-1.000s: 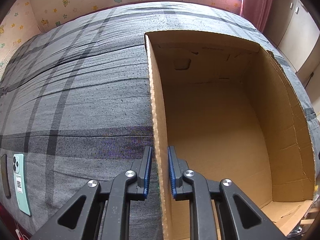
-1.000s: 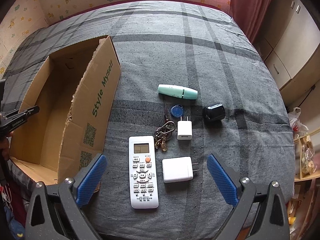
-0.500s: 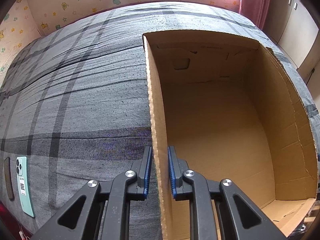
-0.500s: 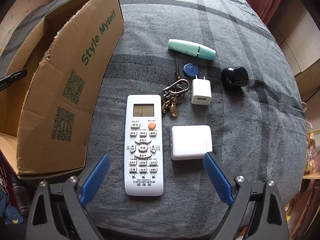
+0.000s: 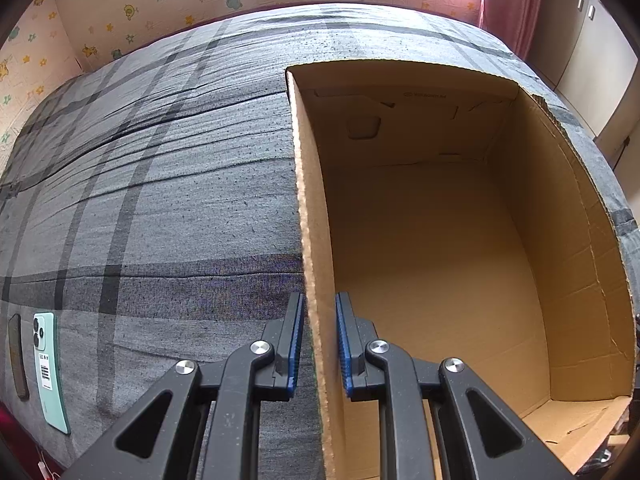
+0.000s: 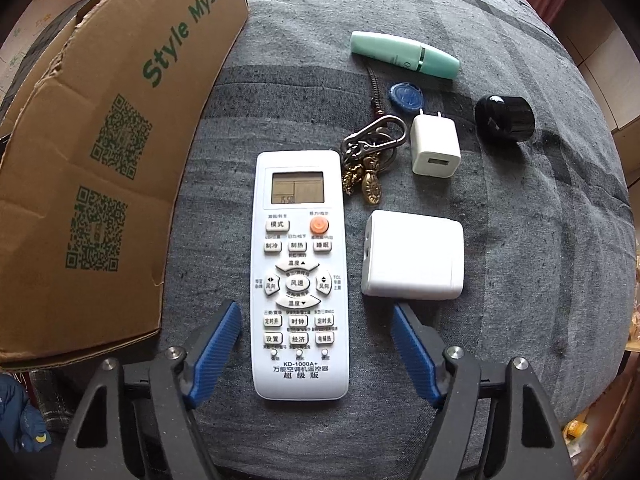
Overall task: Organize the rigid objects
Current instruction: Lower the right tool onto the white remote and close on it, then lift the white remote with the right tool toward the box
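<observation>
My left gripper point(image 5: 318, 344) is shut on the left wall of an open, empty cardboard box point(image 5: 440, 248), one finger outside and one inside. The same box point(image 6: 120, 152), printed "Style Myself", stands at the left of the right wrist view. My right gripper point(image 6: 316, 344) is open, its blue pads on either side of the lower end of a white remote control point(image 6: 300, 272) lying on the bed, not touching it. Beside the remote lie a large white charger point(image 6: 414, 260), a small white plug adapter point(image 6: 435, 148), a keyring point(image 6: 370, 152), a blue tag point(image 6: 406, 95), a mint-green tube point(image 6: 404, 55) and a black round object point(image 6: 505, 118).
Everything rests on a grey plaid bedspread point(image 5: 160, 200). A mint-green phone point(image 5: 50, 372) and a dark flat object point(image 5: 18, 356) lie at the bed's near left edge. A red curtain point(image 5: 508, 0) and cabinets point(image 5: 592, 60) stand at the far right.
My right gripper has dropped and moved forward over the objects, so the remote now lies between its open fingers. My left gripper has kept its hold on the box wall.
</observation>
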